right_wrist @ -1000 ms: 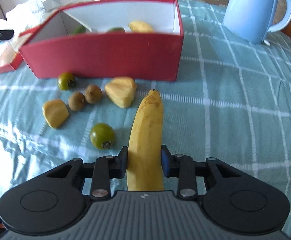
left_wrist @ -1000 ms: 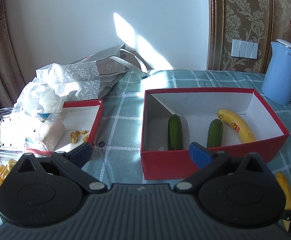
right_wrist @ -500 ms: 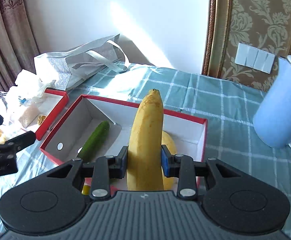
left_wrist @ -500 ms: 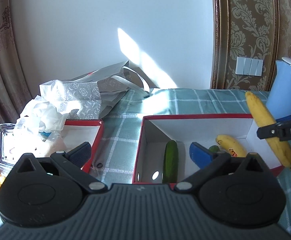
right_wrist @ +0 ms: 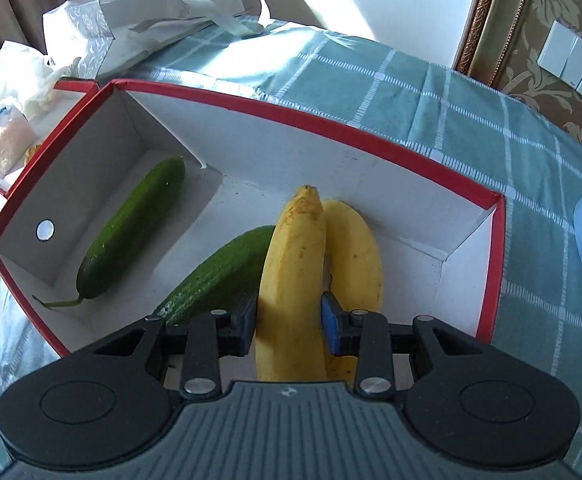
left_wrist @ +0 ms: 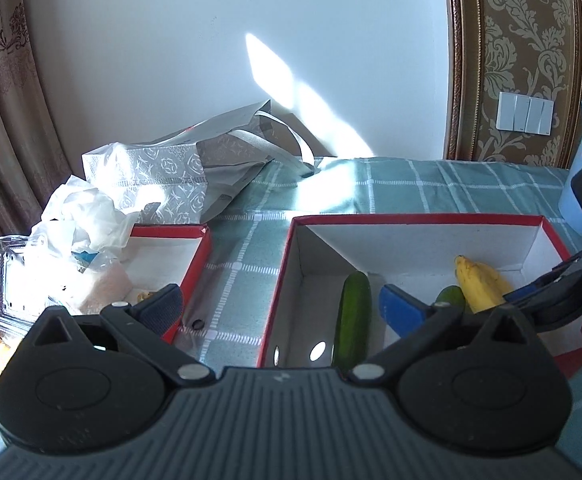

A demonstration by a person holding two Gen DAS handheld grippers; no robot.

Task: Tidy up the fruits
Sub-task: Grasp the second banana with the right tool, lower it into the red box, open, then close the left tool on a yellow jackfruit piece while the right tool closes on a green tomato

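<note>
Hanging over the red box (right_wrist: 491, 264), the right gripper (right_wrist: 289, 320) has a banana (right_wrist: 295, 276) between its blue pads. Jaws have just been easing apart; the left pad looks against the peel, the right pad shows a thin gap, so the grasp reads as loosening. The banana points into the box's larger compartment, beside a second banana (right_wrist: 357, 256) and a cucumber (right_wrist: 215, 280) lying there. Another cucumber (right_wrist: 131, 228) lies alone in the narrow left compartment. The box sits on a desk under a green checked cloth (right_wrist: 411, 96). The left gripper (left_wrist: 281, 310) hangs before the box, jaws wide, nothing between them.
</note>
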